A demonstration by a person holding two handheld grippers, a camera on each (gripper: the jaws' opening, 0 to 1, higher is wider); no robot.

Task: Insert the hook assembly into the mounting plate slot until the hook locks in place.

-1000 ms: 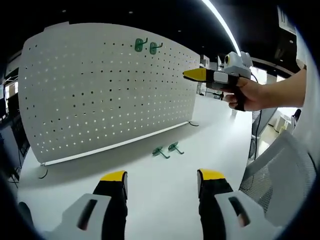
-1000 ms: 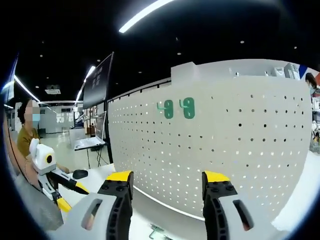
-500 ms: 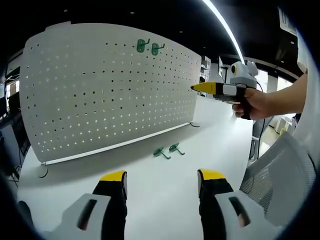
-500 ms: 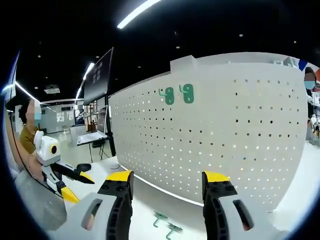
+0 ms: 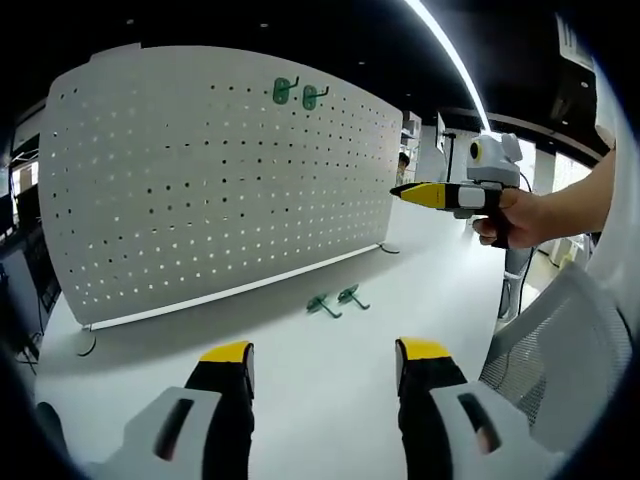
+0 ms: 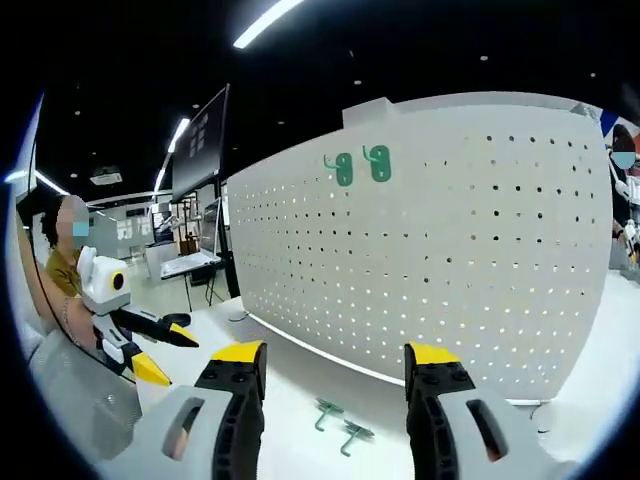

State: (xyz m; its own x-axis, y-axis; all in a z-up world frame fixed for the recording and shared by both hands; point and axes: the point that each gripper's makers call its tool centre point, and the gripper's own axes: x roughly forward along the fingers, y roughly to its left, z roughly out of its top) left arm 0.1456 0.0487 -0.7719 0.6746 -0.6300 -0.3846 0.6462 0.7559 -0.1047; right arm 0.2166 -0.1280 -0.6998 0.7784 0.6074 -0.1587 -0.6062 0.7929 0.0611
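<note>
Left gripper view: your left gripper [image 5: 325, 362] rises from the bottom edge with its jaws wide apart and nothing between them. Above it stands the white perforated mounting plate [image 5: 200, 190], upright on the white table [image 5: 330, 400] and filling the upper left. Two green hooks [image 5: 299, 94] hang side by side near the plate's top edge. Two more green hooks [image 5: 335, 300] lie loose on the table at centre frame, just in front of the plate's foot. At right, your hand [image 5: 525, 215] holds the right gripper [image 5: 415, 191]; its yellow tips appear close together.

Right gripper view: the jaws stand wide, empty, at the bottom edge, and the loose hooks lie between them.
</note>
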